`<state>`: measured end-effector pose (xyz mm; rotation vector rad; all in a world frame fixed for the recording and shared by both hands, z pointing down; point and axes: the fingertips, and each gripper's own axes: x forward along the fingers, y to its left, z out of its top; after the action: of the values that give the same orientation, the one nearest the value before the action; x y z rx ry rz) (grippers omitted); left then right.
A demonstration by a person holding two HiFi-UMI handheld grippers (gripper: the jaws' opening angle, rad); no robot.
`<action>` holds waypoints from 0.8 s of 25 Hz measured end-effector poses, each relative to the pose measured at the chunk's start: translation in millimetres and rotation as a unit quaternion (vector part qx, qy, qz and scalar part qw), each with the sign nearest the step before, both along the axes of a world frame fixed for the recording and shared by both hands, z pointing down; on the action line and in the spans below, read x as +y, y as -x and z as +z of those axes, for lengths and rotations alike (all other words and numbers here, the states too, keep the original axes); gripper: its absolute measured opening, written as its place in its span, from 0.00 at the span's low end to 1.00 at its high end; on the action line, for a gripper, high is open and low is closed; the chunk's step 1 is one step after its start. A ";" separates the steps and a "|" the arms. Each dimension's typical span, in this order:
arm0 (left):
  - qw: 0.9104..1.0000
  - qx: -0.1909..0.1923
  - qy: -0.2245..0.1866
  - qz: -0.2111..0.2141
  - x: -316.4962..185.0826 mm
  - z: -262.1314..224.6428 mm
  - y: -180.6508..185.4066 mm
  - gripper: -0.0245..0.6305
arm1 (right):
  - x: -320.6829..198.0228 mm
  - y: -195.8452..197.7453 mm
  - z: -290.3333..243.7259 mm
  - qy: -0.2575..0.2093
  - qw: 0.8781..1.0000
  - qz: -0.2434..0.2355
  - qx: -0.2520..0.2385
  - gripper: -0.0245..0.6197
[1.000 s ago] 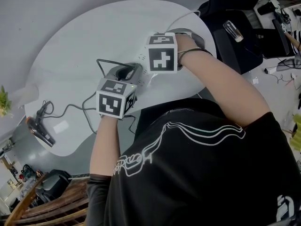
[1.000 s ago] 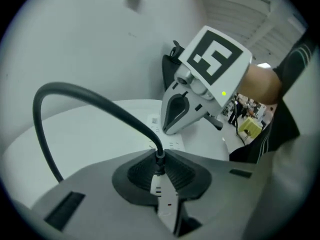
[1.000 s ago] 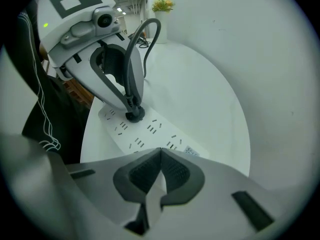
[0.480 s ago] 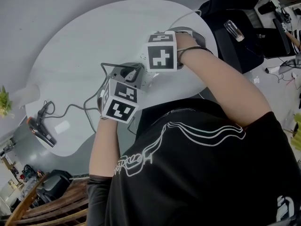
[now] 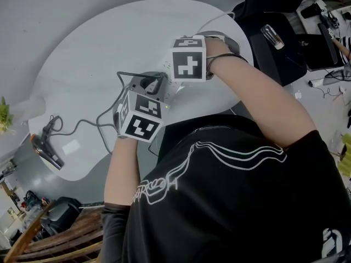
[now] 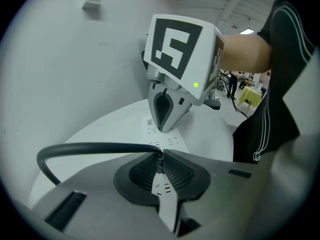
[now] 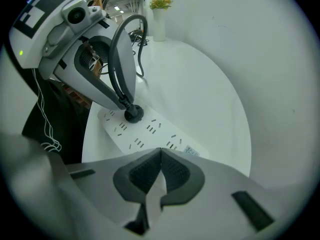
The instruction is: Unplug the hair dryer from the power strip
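Left fingers [image 6: 141,174] just closed on plug [image 7: 133,115]; right fingers [image 7: 143,174] together at power strip [image 7: 150,134].

The left hand-held gripper [image 6: 161,158] — jaws just closing — pinches the cord [image 6: 90,146] above the power strip [image 6: 165,140].

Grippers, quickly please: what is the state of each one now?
Left gripper: jaws have just been closing, now shut on the plug.
Right gripper: shut, nothing between its jaws.
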<state>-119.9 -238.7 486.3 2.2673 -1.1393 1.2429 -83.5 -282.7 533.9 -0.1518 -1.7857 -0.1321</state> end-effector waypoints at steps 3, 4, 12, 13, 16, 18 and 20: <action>0.999 -0.032 -0.005 0.021 3.3 0.5 -3.3 0.09 | 1.2 -0.7 0.0 -0.001 1.000 -0.005 0.003 0.03; 0.999 -0.031 -0.004 0.022 3.9 1.0 -4.1 0.09 | 1.3 -1.1 0.1 -0.005 1.000 -0.009 0.004 0.03; 0.995 0.078 0.038 -0.042 2.0 0.1 1.2 0.09 | 1.9 -1.1 0.3 -0.023 1.000 -0.010 0.005 0.03; 0.997 0.062 0.032 -0.032 2.0 0.1 1.1 0.09 | 1.8 -0.8 0.4 -0.028 1.000 -0.011 0.007 0.03; 1.000 -0.008 0.009 0.015 3.2 -0.2 -1.8 0.09 | 1.2 -0.4 0.7 -0.024 1.000 -0.008 0.004 0.03; 0.999 -0.027 0.002 0.031 4.8 -0.5 -4.8 0.09 | 1.4 -1.1 0.3 -0.017 1.000 -0.006 0.003 0.03; 0.999 -0.025 0.002 0.032 5.7 -0.6 -6.1 0.09 | 2.0 -1.8 -0.1 -0.019 1.000 -0.013 0.010 0.03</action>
<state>-113.8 -233.0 485.7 2.2985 -1.0897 1.3322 -81.6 -280.7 533.8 -0.1473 -1.7611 -0.1824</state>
